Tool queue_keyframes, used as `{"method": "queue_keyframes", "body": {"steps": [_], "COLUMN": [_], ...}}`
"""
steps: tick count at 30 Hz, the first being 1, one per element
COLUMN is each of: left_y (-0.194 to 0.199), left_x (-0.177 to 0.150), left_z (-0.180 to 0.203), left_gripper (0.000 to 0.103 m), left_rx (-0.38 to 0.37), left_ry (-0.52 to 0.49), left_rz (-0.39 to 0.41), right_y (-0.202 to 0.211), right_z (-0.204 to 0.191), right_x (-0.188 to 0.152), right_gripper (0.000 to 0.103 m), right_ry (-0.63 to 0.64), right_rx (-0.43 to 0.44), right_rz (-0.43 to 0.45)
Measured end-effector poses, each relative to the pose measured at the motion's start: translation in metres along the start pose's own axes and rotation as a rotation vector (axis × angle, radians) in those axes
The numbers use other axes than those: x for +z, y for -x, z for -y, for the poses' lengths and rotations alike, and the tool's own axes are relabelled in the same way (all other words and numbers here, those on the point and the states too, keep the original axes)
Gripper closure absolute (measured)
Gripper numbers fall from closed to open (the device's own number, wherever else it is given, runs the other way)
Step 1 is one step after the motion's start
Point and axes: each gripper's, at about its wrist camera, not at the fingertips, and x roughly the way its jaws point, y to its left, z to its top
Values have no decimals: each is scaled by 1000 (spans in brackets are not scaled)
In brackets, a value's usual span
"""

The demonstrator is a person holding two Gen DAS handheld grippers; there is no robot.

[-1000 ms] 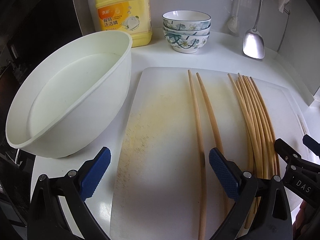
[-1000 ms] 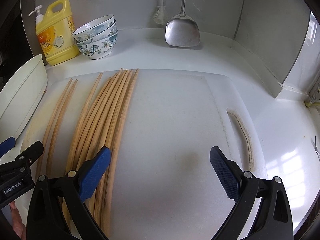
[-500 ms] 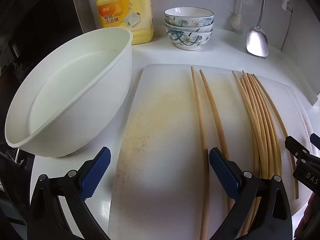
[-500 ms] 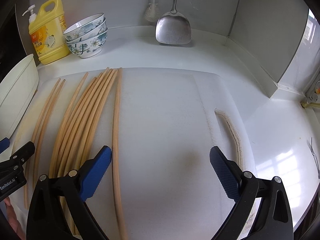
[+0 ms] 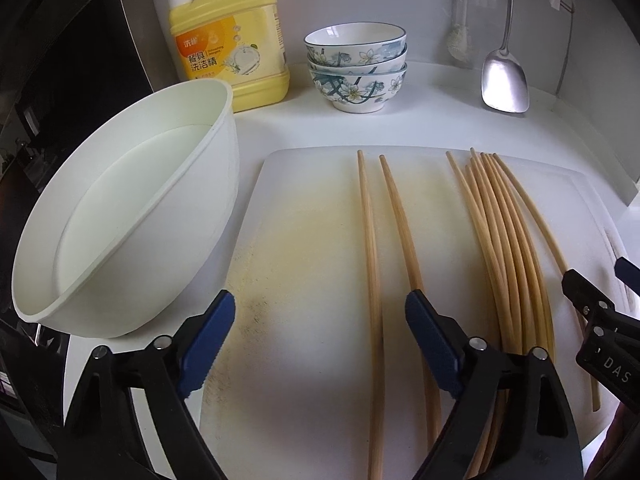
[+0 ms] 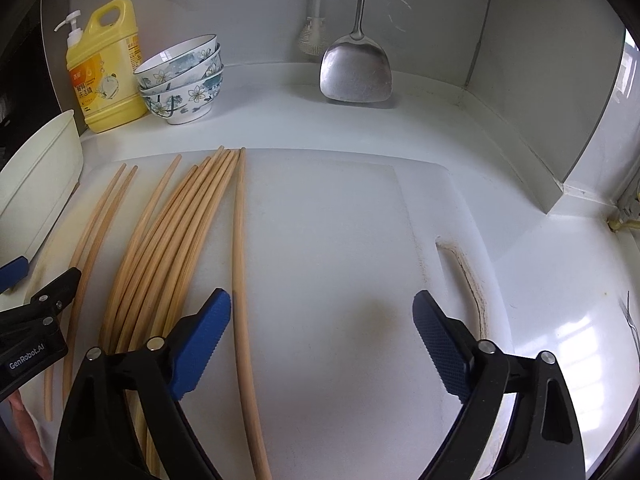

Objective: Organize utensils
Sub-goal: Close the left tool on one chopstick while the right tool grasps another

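My chopsticks [image 5: 506,240] lie flat on the cutting board [image 5: 304,240], long axes running from me toward the stacked bowls [image 5: 357,68], tips toward them. My left tongs [image 5: 320,344], spread and just narrowing, straddle one chopstick untouched. My right tongs [image 6: 322,340], likewise narrowing, straddle a separated single chopstick [image 6: 240,280].

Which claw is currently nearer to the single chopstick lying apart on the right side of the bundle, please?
Right. The right claw has the single chopstick between its open blue pads, beside the left one. The left claw straddles a separate pair beyond the bundle.
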Motion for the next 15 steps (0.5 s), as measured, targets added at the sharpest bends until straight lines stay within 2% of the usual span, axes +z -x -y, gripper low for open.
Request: {"method": "queue_keyframes", "body": {"steps": [7,9,10,11,12,13,14,15], "left_y": [4,4,5,5,6,6,6,7], "left_x": [-2,-2,-2,-2,-1,-1,-2,-3], "left_z": [7,11,13,15,17,19,21,22], "left_gripper": [45,52,60,70,75,86,91,93], "left_rx": [-41,-47,-61,-76,-88,-87,-83,-80], "left_ry": [-13,-30,-37,-41,-47,-53,-57,-60], "left_rz": [11,21,19,16,14,15,18,21], "right_y": [4,4,5,5,5,5,5,5], "right_z": [-15,-19,-22,-24,-27,-30,-32,-34], "right_x": [0,0,1,1,1,2,2,3], "right_gripper": [45,58,61,69,76,79,86,90], "right_ry": [59,67,78,90,101,109,115,120], "right_rx": [13,31,35,40,46,52,58,61], "right_rz": [19,18,19,19,18,17,16,15]}}
